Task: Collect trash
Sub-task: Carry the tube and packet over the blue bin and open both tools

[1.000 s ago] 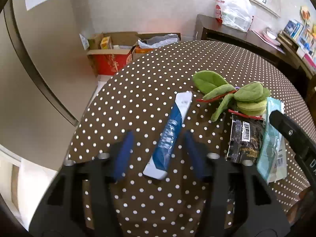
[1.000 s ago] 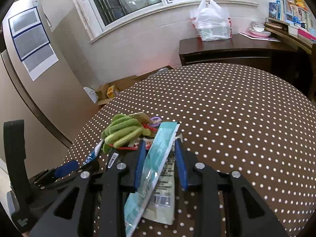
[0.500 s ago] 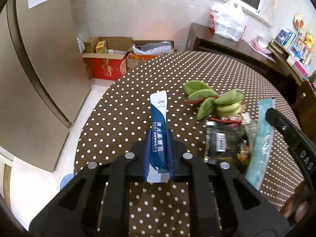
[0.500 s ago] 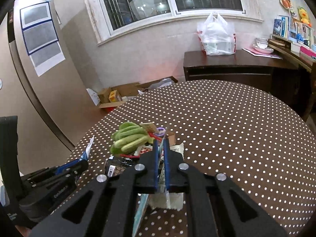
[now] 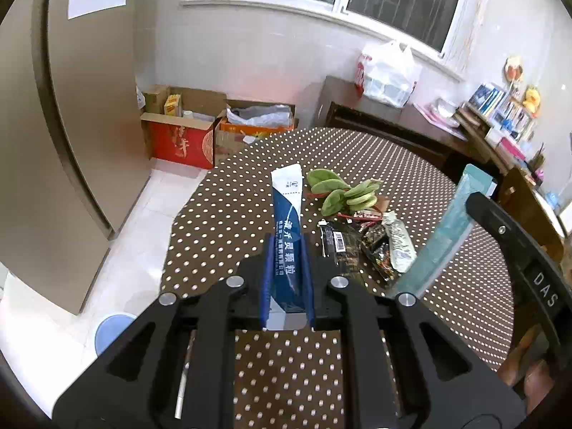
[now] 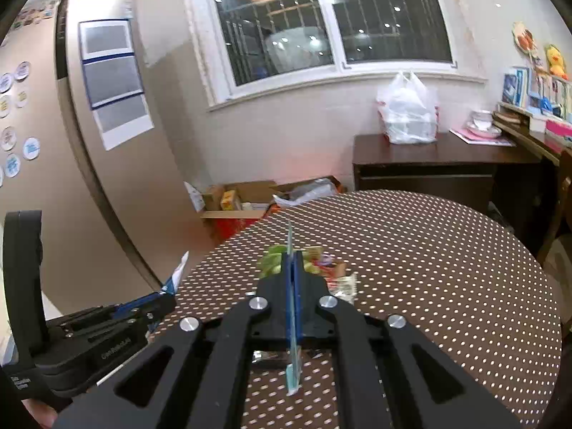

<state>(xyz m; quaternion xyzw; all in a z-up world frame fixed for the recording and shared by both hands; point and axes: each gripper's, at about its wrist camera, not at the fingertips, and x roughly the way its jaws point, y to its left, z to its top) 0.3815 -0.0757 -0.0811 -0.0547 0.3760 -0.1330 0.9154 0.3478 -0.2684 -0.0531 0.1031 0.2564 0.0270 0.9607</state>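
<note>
The left gripper is raised above the near edge of the round, polka-dot table, level and pointing toward the far wall. Its blue fingers are closed tight on the lower part of a blue-and-white sachet, which stands upright out of the grip, its white end topmost. In the right wrist view this gripper sits low at the left, beyond the table's left edge, with the sachet's white tip poking up.

The right gripper is also raised over the near part of the table, aimed slightly upward toward the window. Its fingers are pressed together on a thin teal wrapper, held edge-on, so it appears as a narrow strip running from below the fingers to above them. From the left wrist view the same wrapper rises at a slant beside the right gripper's black body.

Further in, toward the middle of the table, the remaining litter lies in a loose pile: a black packet with a barcode, a crumpled pale wrapper just beside it, and, behind them, green leaves. Something red lies among them, too small to identify.

Beyond the table's far edge, open cardboard boxes stand on the floor against the wall, and a white plastic bag sits on a dark sideboard.
</note>
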